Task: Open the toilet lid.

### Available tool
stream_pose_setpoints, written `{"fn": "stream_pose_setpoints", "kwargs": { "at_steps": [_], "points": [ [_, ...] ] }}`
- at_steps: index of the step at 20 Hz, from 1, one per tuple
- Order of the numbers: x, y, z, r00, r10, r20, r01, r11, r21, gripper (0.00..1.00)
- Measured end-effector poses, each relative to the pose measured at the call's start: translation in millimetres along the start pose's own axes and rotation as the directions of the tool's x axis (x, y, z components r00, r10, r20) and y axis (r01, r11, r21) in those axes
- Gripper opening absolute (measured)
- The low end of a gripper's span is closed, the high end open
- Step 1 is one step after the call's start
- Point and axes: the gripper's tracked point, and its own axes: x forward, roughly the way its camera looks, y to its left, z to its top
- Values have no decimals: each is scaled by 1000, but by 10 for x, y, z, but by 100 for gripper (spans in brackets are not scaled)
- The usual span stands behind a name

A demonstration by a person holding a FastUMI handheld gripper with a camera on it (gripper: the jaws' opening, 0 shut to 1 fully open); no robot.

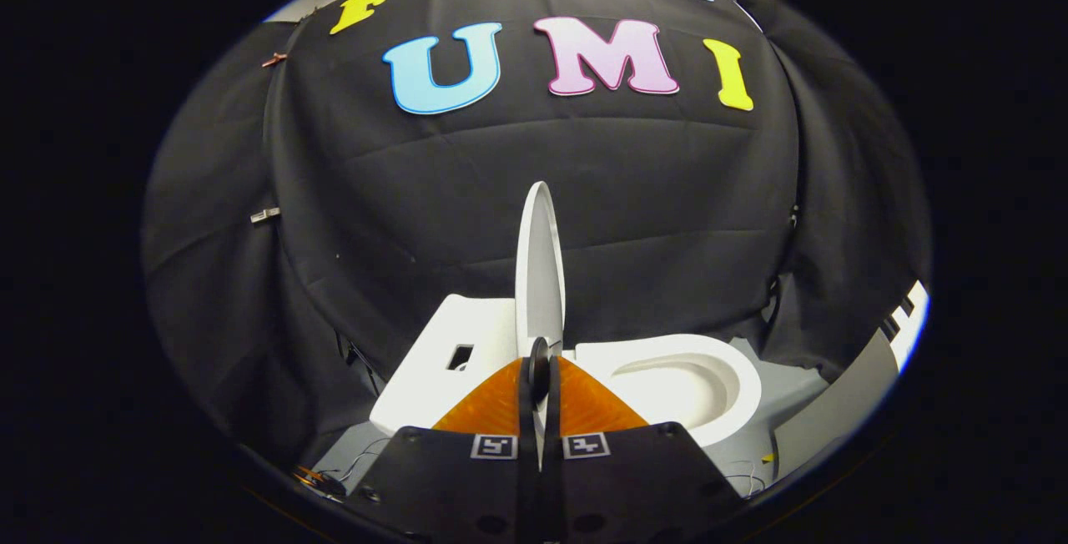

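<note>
The toilet lid (539, 264) stands upright, edge-on, its long axis vertical, rising just ahead of the gripper (540, 377). The fingers are clamped on its lower edge, which they hide. The open bowl (717, 377) lies right, the tank (442, 344) left, black cloth wall (667, 210) behind.

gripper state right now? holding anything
gripper: closed, both fingers pinching the edge of the toilet lid, which stands upright above the bowl.
</note>
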Motion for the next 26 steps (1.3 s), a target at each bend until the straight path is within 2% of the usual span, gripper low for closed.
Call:
{"fn": "stream_pose_setpoints", "kwargs": {
  "at_steps": [12,22,26],
  "points": [
    [73,607,-137,998,-17,55,23,993,-117,7],
    [114,947,-219,997,6,76,7,985,-174,10],
    [118,1026,-265,998,37,41,-30,987,-157,16]
  ]
}}
